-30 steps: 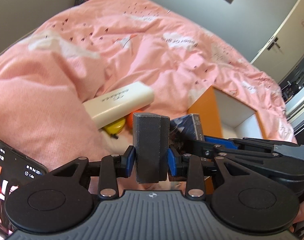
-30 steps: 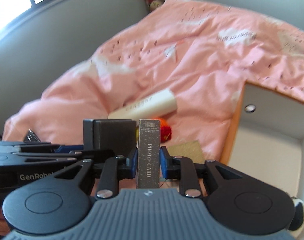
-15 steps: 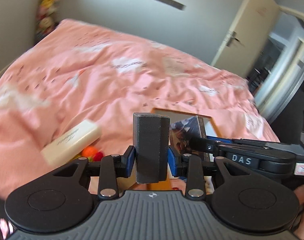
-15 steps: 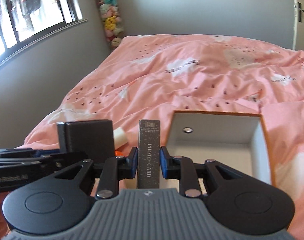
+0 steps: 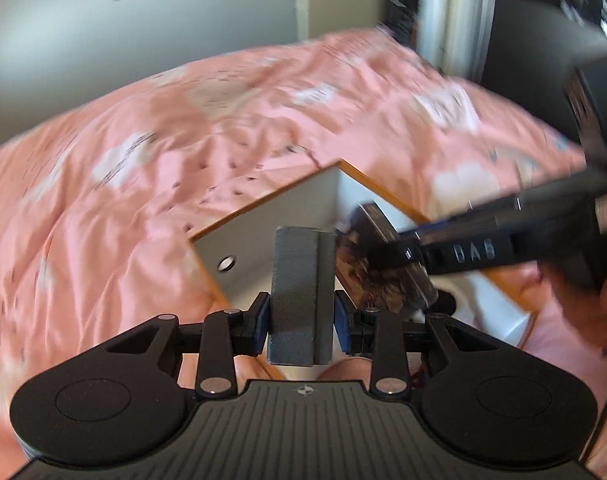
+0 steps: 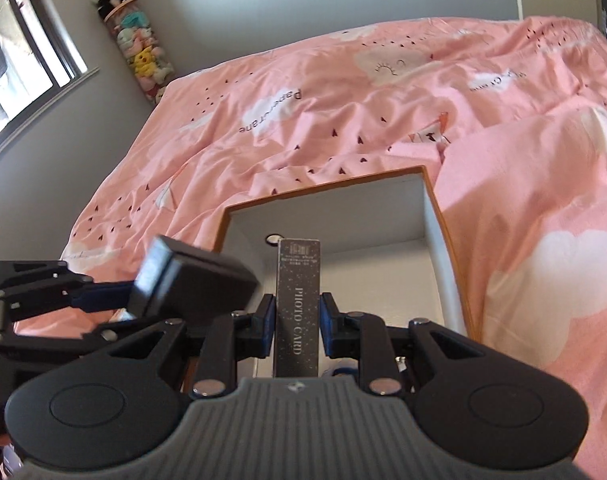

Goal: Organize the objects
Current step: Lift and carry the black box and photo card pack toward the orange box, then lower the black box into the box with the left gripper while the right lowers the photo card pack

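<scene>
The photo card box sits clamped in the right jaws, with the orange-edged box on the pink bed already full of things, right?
Not full. The right wrist view shows the orange-edged box empty where visible. The right gripper does clamp the photo card box.

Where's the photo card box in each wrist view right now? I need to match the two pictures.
Left wrist: photo card box right of centre, tilted, gripped by the right claw reaching in from the right.
Right wrist: photo card box bottom centre, upright between the blue pads.
Shared landmark: the orange-rimmed white bin on the pink bedspread.
</scene>
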`<state>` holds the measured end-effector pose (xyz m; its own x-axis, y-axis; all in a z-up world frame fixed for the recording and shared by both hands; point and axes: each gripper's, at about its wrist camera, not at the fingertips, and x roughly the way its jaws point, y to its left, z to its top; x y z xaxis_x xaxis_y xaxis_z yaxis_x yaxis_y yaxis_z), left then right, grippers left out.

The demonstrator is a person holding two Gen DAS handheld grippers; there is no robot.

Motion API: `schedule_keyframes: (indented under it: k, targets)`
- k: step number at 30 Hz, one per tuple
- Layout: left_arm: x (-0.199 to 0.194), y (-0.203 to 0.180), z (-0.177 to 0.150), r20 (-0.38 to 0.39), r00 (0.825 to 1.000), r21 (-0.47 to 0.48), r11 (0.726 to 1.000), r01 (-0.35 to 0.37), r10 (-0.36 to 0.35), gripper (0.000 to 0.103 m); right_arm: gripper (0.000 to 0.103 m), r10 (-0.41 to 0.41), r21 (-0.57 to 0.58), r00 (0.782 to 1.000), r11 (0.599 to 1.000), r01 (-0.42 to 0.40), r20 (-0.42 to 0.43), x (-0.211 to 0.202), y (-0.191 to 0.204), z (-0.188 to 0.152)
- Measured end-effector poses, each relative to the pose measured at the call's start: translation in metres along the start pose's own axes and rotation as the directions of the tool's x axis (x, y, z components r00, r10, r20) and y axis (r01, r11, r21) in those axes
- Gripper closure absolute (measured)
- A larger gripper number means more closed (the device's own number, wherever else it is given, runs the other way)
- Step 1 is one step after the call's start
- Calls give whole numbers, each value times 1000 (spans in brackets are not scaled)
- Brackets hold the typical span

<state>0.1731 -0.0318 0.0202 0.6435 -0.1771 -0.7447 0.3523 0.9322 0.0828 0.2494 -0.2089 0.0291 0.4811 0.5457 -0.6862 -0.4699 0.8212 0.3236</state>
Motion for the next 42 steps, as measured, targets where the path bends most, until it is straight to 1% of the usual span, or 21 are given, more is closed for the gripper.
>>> schedule_keyframes:
  k: [2, 3, 4, 5, 7, 9, 12, 13, 15, 18, 21, 23, 24, 25, 27, 28, 30, 32, 36, 38, 42]
  targets:
    - [18, -11, 4, -33, 999, 101, 995, -18, 22, 66, 79, -4, 26, 1000, 1000, 4, 6, 6, -10, 4]
    - [27, -17, 4, -42, 998, 155, 987, -30, 37, 66, 79, -8, 36, 1000, 999, 7, 6, 9, -14, 5]
    - [36, -22, 3, -46, 997, 220, 974, -46, 58, 66, 79, -11, 47, 1000, 999, 11, 4, 14, -18, 7]
    - [45, -28, 2, -51, 995, 282, 957, -65, 83, 66, 79, -16, 56, 1000, 998, 16, 2, 18, -22, 8]
    - [63, -39, -3, -50, 991, 407, 909, -91, 122, 66, 79, -30, 62, 1000, 998, 30, -1, 26, -28, 9]
    - [79, -44, -9, -72, 990, 496, 866, -72, 123, 66, 79, -39, 62, 999, 997, 39, -6, 34, -33, 8]
    - [98, -47, -17, -112, 986, 581, 814, -34, 121, 66, 79, -30, 78, 999, 996, 31, -21, 43, -40, 5]
    - [103, -49, -19, -120, 985, 609, 793, -27, 126, 66, 79, -29, 81, 999, 996, 31, -26, 45, -42, 4]
    - [110, -49, -23, -128, 983, 649, 760, -19, 134, 66, 79, -34, 79, 999, 996, 37, -31, 49, -44, 1]
    - [113, -49, -32, -132, 983, 711, 703, 6, 125, 66, 79, -34, 80, 999, 996, 37, -41, 54, -47, -1]
    - [115, -51, -44, -164, 979, 766, 641, 48, 122, 66, 79, -35, 88, 998, 995, 40, -52, 58, -50, -3]
    - [115, -53, -52, -155, 980, 800, 597, 50, 127, 66, 79, -37, 95, 998, 995, 43, -57, 61, -51, -4]
    - [114, -54, -54, -159, 979, 810, 584, 53, 131, 66, 79, -37, 97, 998, 994, 43, -59, 62, -52, -4]
    - [114, -53, -56, -167, 977, 814, 578, 59, 135, 66, 79, -36, 97, 997, 994, 42, -62, 62, -52, -5]
    - [114, -51, -57, -191, 972, 806, 588, 75, 138, 65, 79, -33, 97, 997, 995, 39, -68, 64, -52, -5]
    - [114, -50, -58, -205, 970, 802, 591, 88, 133, 64, 79, -32, 95, 997, 995, 38, -71, 64, -51, -5]
    - [110, -49, -61, -221, 968, 800, 590, 112, 116, 60, 79, -31, 91, 997, 995, 38, -74, 64, -50, -5]
    - [106, -49, -64, -237, 967, 794, 593, 137, 94, 59, 79, -32, 91, 997, 995, 39, -74, 63, -50, -5]
    - [99, -46, -62, -270, 961, 754, 632, 177, 53, 46, 79, -39, 92, 997, 995, 45, -74, 64, -50, -5]
    - [96, -43, -60, -284, 958, 731, 654, 194, 32, 45, 79, -38, 92, 996, 995, 45, -76, 64, -50, -5]
    - [89, -36, -52, -313, 950, 669, 707, 229, -12, 43, 79, -26, 94, 997, 995, 33, -70, 66, -49, -4]
